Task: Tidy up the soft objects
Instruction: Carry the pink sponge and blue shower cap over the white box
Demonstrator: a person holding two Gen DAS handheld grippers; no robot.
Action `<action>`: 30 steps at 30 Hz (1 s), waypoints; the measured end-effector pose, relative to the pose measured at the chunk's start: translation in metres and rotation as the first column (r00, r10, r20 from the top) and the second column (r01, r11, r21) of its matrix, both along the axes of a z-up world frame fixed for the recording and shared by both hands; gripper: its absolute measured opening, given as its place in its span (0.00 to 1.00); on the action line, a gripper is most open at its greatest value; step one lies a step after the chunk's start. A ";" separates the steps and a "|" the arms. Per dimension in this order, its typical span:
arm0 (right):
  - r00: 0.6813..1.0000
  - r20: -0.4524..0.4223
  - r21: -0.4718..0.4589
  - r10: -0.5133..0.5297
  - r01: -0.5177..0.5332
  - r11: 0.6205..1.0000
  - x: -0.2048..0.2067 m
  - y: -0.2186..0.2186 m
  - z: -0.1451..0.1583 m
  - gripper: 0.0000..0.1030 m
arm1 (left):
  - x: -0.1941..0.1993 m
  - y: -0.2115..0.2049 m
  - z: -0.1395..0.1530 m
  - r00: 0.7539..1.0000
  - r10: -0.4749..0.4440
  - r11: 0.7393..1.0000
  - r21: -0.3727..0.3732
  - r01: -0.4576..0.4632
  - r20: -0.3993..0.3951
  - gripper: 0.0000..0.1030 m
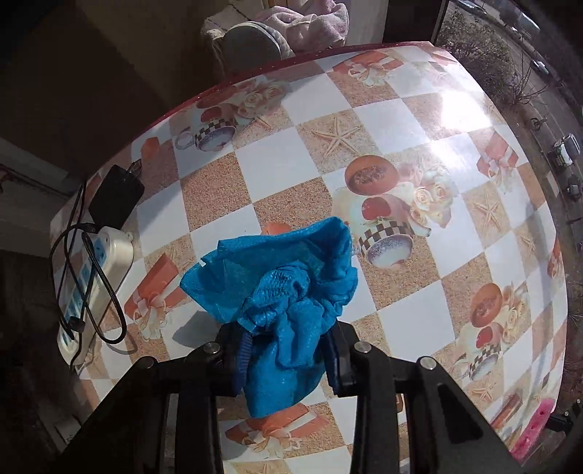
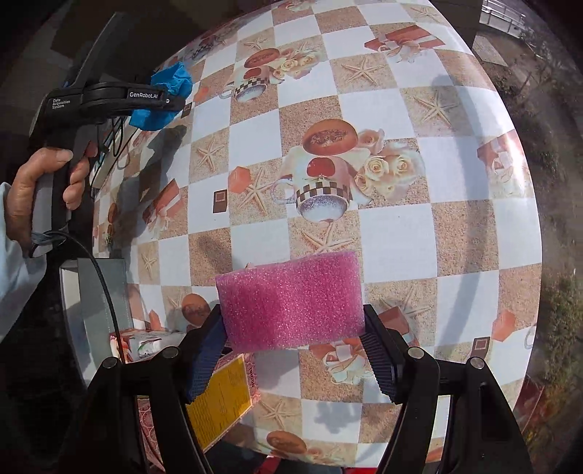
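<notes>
A crumpled blue mesh cloth (image 1: 280, 302) is bunched between the pads of my left gripper (image 1: 284, 350), which is shut on it above the patterned table (image 1: 393, 120). From the right wrist view the same blue cloth (image 2: 164, 98) shows at the far left in that gripper, held by a person's hand (image 2: 40, 189). My right gripper (image 2: 291, 328) is shut on a pink foam sponge (image 2: 291, 302), its ribbed pads pressing both ends, above the table (image 2: 400, 237).
A white power strip (image 1: 91, 288) with black cables and a black adapter (image 1: 116, 197) lie at the table's left edge. Pink towels (image 1: 309, 22) sit beyond the far edge. A yellow-labelled box (image 2: 222, 401) and a grey container (image 2: 94, 299) lie near the table's front left.
</notes>
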State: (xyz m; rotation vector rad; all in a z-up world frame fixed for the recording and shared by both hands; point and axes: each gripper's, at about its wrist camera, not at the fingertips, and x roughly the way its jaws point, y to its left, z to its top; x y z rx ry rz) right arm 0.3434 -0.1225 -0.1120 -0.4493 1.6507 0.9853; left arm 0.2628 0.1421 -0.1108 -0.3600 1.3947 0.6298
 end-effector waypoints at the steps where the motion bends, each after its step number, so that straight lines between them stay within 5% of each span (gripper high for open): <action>1: 1.000 0.005 0.000 -0.003 0.003 1.000 0.000 -0.001 0.001 0.70 | -0.007 -0.008 0.007 1.000 -0.015 1.000 0.011 0.014 0.014 0.35; 15: 0.997 0.069 0.035 0.016 -0.019 0.999 -0.032 -0.010 0.046 0.70 | -0.107 -0.127 0.075 0.997 -0.033 0.999 0.026 0.032 0.073 0.36; 30: 0.972 0.191 0.078 0.137 -0.154 0.985 -0.107 0.005 0.112 0.70 | -0.204 -0.202 0.101 0.996 -0.031 1.000 0.002 0.031 0.086 0.36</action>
